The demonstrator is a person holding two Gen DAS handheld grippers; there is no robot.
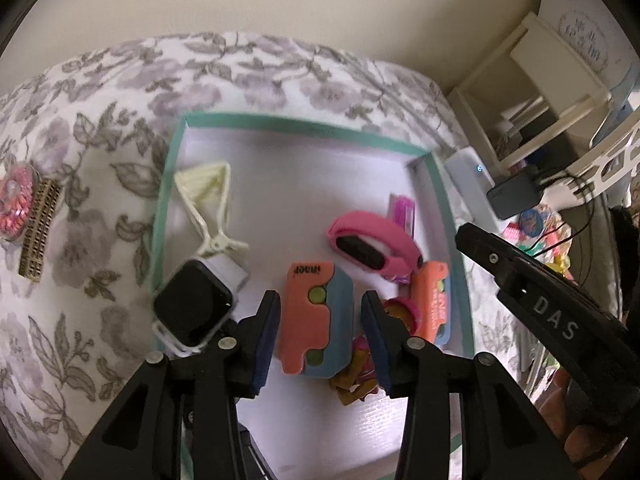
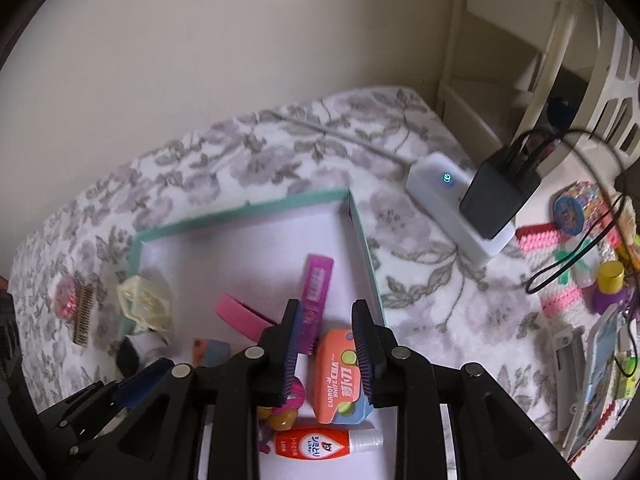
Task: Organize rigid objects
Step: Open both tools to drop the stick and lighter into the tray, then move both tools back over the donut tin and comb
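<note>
Left tool (image 1: 320,336): jaws a bit apart, one on each side of an orange & blue toy knife (image 1: 316,316). The pads don't press it, so it looks let go, lying flat in the box (image 1: 448,208). Word on it is upside down, maybe "inner", not sure.

Right tool (image 2: 326,354): jaws also a bit apart, over a 2nd toy knife (image 2: 340,380). Right pad is at its edge, left pad is clear, so prob. not held. It reads "CARROT KNIFE".

Both toys sit in the box w/ the green rim, prob. bc that's where hard things get put away. Also inside: pink watch band (image 1: 372,246), smart watch (image 1: 192,308) on the left rim, pale clip (image 1: 208,200), purple pack (image 2: 318,284), red tube (image 2: 316,442) w/ "LION".

Box is on a flowery bed (image 1: 100,128). A gold comb (image 1: 40,236) is outside the box. Right tool's arm says "DAS".
</note>
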